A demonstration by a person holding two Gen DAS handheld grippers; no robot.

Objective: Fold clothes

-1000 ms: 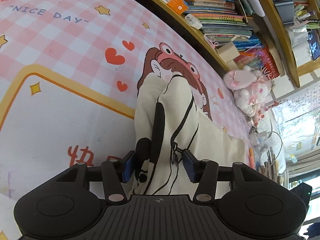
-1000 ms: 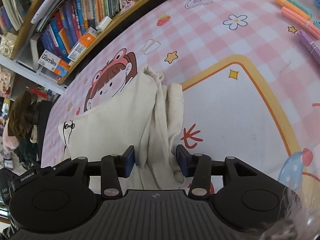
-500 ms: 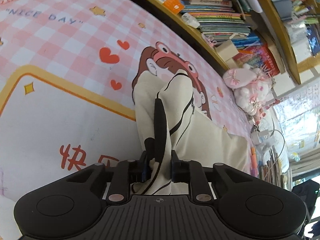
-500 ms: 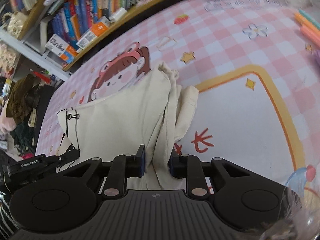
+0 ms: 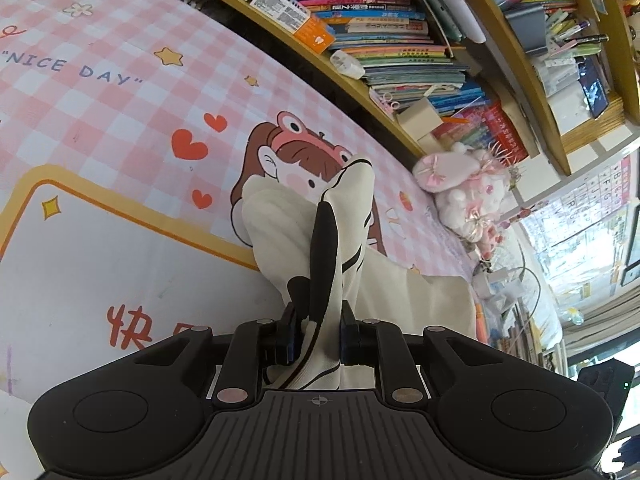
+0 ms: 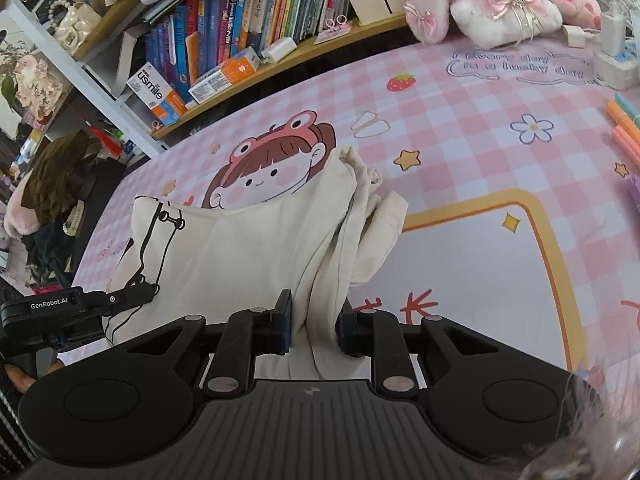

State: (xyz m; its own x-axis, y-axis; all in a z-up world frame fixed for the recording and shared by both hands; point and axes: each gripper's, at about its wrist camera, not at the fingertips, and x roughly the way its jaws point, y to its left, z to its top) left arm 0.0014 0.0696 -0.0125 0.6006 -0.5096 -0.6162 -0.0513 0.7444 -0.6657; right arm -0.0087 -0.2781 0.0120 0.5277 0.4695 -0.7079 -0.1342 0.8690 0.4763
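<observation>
A cream garment (image 6: 256, 256) with black line print lies on the pink checked desk mat (image 6: 460, 120). My right gripper (image 6: 314, 326) is shut on a bunched fold at the garment's near right edge, and the cloth rises from the mat toward its pads. My left gripper (image 5: 318, 334) is shut on the near left edge, where a black printed stripe (image 5: 324, 256) runs up the pinched fold of the garment (image 5: 280, 232). In the right wrist view the left gripper (image 6: 132, 296) shows at the far left, clamping the cloth.
A bookshelf (image 5: 384, 52) crammed with books runs along the desk's far edge. A pink plush toy (image 6: 492, 4) sits at the back right. Coloured pens (image 6: 628, 128), a charger and cables (image 6: 612, 52) lie at the right edge. Dark clutter (image 6: 52, 184) stands off the desk's left end.
Both grippers went from open around the garment's edges to shut on them. The right gripper then rose a little and rolled, lifting the cloth off the mat.
</observation>
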